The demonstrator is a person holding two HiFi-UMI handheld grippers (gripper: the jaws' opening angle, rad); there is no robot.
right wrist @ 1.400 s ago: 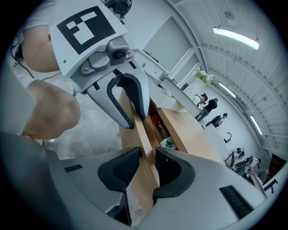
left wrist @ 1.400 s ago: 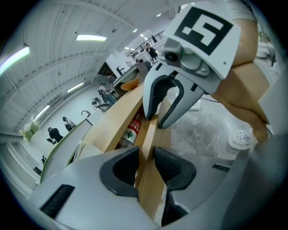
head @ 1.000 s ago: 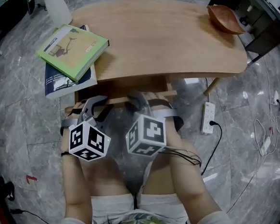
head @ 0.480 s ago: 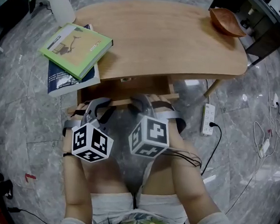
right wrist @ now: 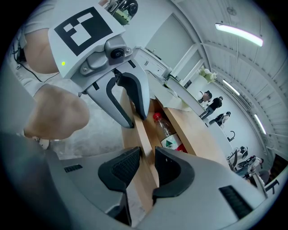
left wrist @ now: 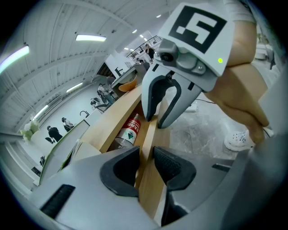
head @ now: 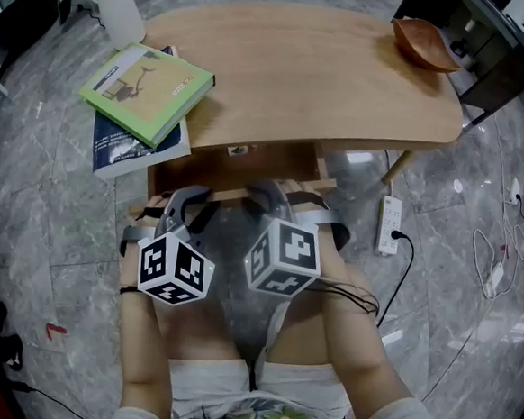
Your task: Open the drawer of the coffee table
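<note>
The drawer (head: 238, 168) sits under the near edge of the light-wood coffee table (head: 327, 74), approx. in the middle, and stands partly pulled out toward the person. It is of the same pale wood, w/ a thin flat front board (left wrist: 148, 188). The left gripper (head: 183, 209) and right gripper (head: 279, 202) are side by side on this board. Each one has its jaws closed over the board's top edge, one pad inside the drawer and one outside, as both gripper views show. Inside lies a clear plastic bottle (right wrist: 168, 134) w/ red cap and red-green label. The print is too small to read, and its far end goes under the tabletop. In the head view the grippers' marker cubes and the tabletop cover most of the drawer, so its depth and sides are hard to make out.
</note>
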